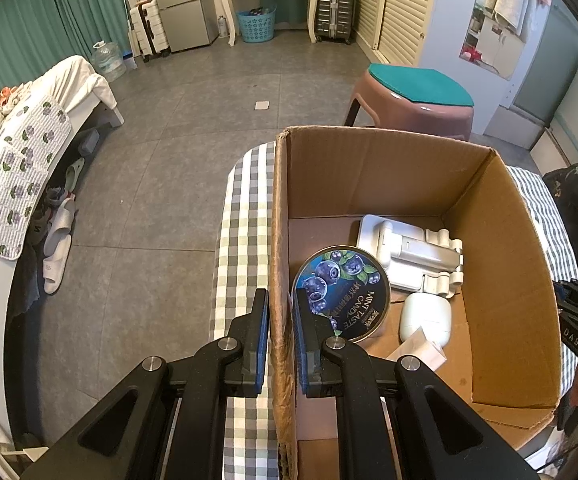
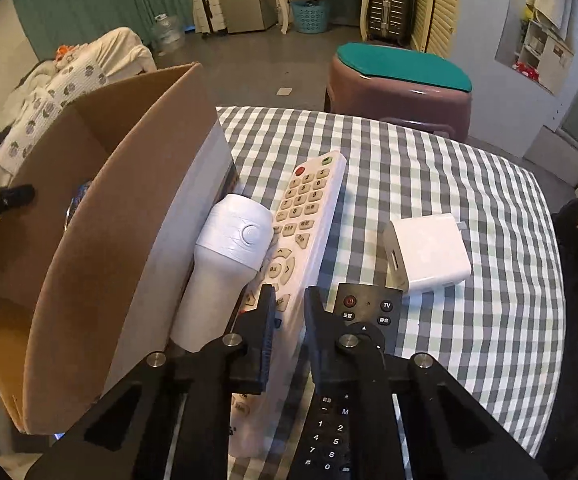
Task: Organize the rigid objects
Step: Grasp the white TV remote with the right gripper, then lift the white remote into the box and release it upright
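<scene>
My left gripper (image 1: 280,300) is shut on the near left wall of the cardboard box (image 1: 279,216), one finger on each side. Inside the box lie a blue mint candy tin (image 1: 343,292), a white folding stand (image 1: 409,252) and a white case (image 1: 425,316). My right gripper (image 2: 289,300) is shut on the edge of a white remote (image 2: 309,216), which is tilted on its side. A white cylindrical device (image 2: 225,256) leans between the box (image 2: 109,216) and the remote. A black remote (image 2: 365,312) and a white charger (image 2: 429,252) lie on the checked tablecloth (image 2: 469,184).
A pink stool (image 2: 401,80) with a teal cushion stands beyond the table's far edge. A bed (image 1: 21,152) with slippers under it is at the left across the tiled floor. The left gripper's tip (image 2: 5,196) shows over the box.
</scene>
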Tool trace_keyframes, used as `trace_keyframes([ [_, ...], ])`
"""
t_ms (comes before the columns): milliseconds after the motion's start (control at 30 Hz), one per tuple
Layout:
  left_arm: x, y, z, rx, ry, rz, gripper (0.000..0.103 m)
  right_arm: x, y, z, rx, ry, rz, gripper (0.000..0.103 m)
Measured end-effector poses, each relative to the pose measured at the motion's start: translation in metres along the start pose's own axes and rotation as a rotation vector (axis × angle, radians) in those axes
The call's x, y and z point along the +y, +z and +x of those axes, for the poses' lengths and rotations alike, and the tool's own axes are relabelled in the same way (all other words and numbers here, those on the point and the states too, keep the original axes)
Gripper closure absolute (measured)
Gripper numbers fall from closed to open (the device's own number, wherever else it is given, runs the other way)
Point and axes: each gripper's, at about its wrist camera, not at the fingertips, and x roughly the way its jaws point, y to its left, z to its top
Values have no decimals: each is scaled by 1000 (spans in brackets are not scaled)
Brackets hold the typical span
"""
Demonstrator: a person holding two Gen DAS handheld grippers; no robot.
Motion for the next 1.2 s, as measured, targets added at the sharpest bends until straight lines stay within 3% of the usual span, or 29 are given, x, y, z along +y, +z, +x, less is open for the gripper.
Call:
trace_keyframes([
  [167,3,1,-1,-2,4,0,92,-23,3,24,90,99,134,63],
  [267,1,1,0,1,3,0,92,-34,1,34,112,181,183,62],
  [467,2,1,1,1,11,-3,92,-31,8,38,125,169,129,61],
  [633,2,1,1,1,11,-3,92,-21,12,38,116,156,128,65],
  [733,2,0,0,1,10,-2,92,-14,17,24,61,138,100,82],
  [767,2,0,0,0,12,0,92,-13,19,20,57,123,88,84],
  [867,3,-1,1,-1,10,-2,92,-6,22,12,39,48,26,85],
  [1200,1,-1,2,-1,8,-2,92,11,41,-56,-128,2,-42,85],
])
